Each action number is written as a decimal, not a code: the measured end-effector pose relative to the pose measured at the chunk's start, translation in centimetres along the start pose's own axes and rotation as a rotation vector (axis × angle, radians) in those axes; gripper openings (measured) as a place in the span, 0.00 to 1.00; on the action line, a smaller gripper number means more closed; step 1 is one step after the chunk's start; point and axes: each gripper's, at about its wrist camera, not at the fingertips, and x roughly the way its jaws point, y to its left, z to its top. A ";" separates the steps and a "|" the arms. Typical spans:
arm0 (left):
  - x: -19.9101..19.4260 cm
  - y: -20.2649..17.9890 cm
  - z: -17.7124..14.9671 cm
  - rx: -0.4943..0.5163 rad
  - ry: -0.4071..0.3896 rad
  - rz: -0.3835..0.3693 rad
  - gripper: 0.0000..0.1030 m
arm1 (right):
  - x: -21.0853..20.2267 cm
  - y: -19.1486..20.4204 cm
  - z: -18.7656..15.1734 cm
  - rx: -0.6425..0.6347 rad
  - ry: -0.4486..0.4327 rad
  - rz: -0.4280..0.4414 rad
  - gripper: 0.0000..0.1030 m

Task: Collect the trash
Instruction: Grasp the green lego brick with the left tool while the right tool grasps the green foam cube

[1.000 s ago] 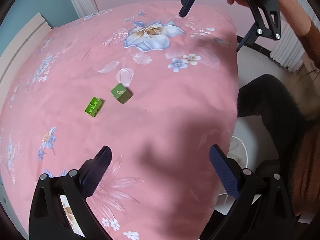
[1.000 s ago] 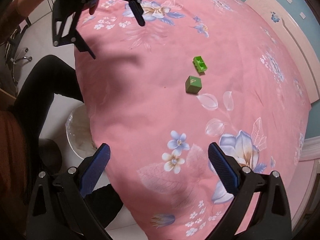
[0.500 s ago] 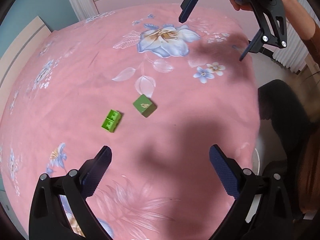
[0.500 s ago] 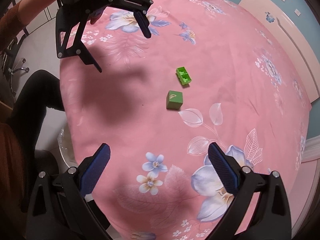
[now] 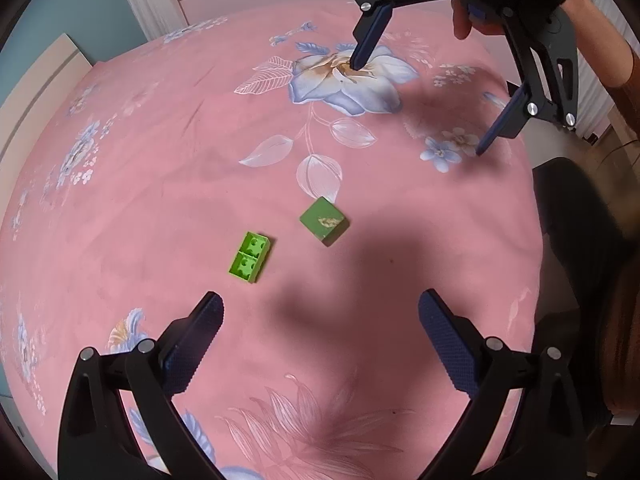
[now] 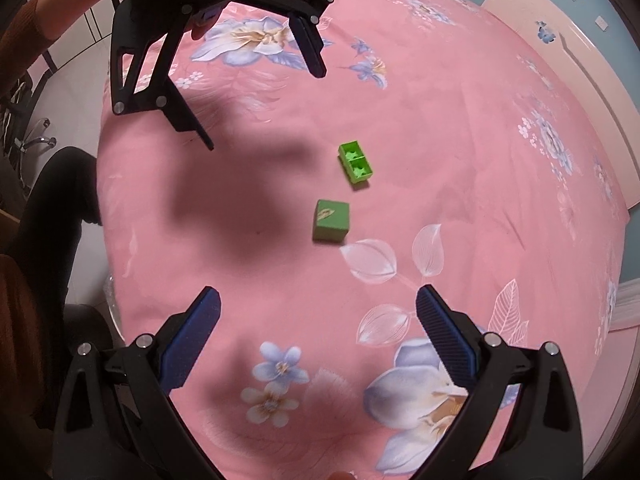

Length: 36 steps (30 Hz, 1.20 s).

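Two green pieces lie side by side on a pink flowered bedspread (image 5: 160, 184). A bright green hollow two-cell brick (image 5: 249, 256) (image 6: 355, 164) rests open side up. Beside it sits a darker green cube (image 5: 324, 221) (image 6: 331, 220) with a worn mark on top. My left gripper (image 5: 320, 312) hovers open just short of both pieces, holding nothing. From the opposite side my right gripper (image 6: 318, 304) hovers open over the bedspread (image 6: 480, 140), the cube a little ahead of it. Each gripper shows in the other's view: right (image 5: 416, 108), left (image 6: 264, 112).
A person's dark trouser leg (image 5: 576, 216) (image 6: 52, 208) and brown sleeve (image 5: 624, 76) are at the bed's edge. A white plastic-lined bin (image 6: 110, 304) stands on the floor below that edge. A pale headboard (image 6: 568, 64) and blue wall bound the far side.
Both grippers have moved in over the bed toward the two green pieces, which now appear larger and nearer in each view. The pieces themselves have not moved.
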 end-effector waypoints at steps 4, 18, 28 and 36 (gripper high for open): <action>1.0 0.6 0.2 0.019 0.014 -0.016 0.96 | 0.9 -0.3 0.3 -0.002 -0.004 -0.003 0.93; 4.5 3.2 1.0 0.062 0.059 -0.067 0.96 | 4.5 -1.0 1.3 -0.007 0.003 0.036 0.93; 8.1 5.3 0.9 0.060 0.080 -0.103 0.96 | 8.6 -2.1 2.7 0.012 -0.014 0.067 0.93; 9.9 5.8 1.0 0.055 0.062 -0.113 0.90 | 11.1 -3.0 2.8 0.044 -0.048 0.096 0.81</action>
